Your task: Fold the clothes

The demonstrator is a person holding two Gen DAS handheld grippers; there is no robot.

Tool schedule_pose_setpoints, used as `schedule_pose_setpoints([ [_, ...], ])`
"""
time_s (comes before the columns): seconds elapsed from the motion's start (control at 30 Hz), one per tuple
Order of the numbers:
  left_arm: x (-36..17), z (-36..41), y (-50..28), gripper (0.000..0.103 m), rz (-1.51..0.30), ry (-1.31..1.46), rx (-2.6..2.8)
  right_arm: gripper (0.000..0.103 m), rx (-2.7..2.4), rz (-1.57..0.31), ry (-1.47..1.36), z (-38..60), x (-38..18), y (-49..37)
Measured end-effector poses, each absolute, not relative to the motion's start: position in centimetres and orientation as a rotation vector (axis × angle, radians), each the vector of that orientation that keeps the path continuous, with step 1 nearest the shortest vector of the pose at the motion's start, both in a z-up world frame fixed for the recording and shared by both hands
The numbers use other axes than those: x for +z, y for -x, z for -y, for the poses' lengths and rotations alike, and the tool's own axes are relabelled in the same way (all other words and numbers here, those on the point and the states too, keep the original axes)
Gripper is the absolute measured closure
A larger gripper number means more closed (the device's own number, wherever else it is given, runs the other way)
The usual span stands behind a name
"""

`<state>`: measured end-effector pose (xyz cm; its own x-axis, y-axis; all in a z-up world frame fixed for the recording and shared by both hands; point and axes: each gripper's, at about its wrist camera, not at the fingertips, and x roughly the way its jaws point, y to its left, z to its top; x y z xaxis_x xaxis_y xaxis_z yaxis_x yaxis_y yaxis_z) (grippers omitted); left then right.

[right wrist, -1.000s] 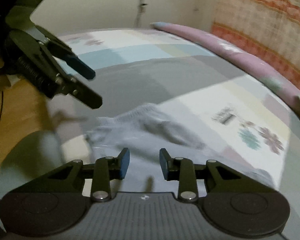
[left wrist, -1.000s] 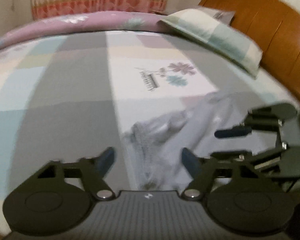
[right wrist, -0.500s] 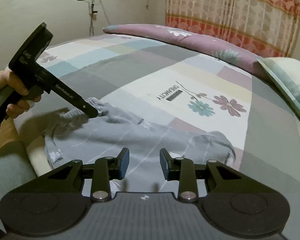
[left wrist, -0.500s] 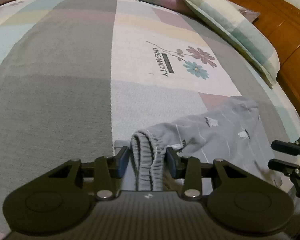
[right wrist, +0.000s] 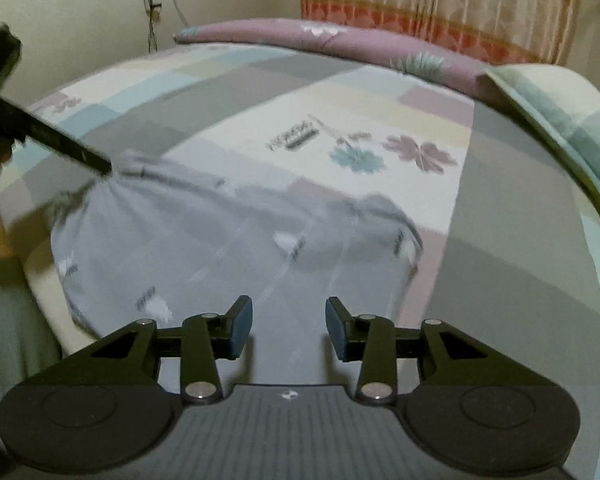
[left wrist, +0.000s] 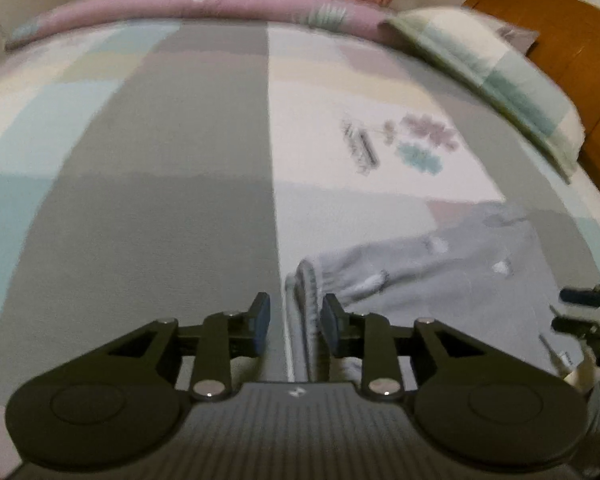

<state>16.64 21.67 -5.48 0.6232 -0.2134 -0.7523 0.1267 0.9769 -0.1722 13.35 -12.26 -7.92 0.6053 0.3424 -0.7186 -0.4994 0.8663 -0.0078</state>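
The left gripper (left wrist: 292,322) has just been closing – the bunched waistband (left wrist: 306,304) of the grey garment (right wrist: 204,240) lies between its jaws, apparently not yet pinched. The garment is spread on the patchwork bedspread (right wrist: 340,92). The right gripper (right wrist: 289,326) has just been opening, nothing held.

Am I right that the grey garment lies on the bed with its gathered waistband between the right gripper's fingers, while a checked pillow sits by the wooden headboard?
Not quite: the waistband of the grey garment sits between the fingers of the left gripper, as the left wrist view shows. The right gripper hangs open over the flat cloth. The bed, checked pillow and wooden headboard are as you say.
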Motion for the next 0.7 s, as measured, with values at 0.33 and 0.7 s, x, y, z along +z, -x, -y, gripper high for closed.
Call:
schedule_pose_setpoints([
  [0.33,-7.2,-16.4,-16.6,0.058,-0.962,-0.094,-0.228,0.052,0.428,-0.880,0.161,17.8,-9.0,-9.6],
  [0.7,-4.1,-6.0,-12.4,0.042,-0.840,-0.307,-0.507,0.036,0.441,-0.780,0.388,16.7,-10.3,-6.7],
])
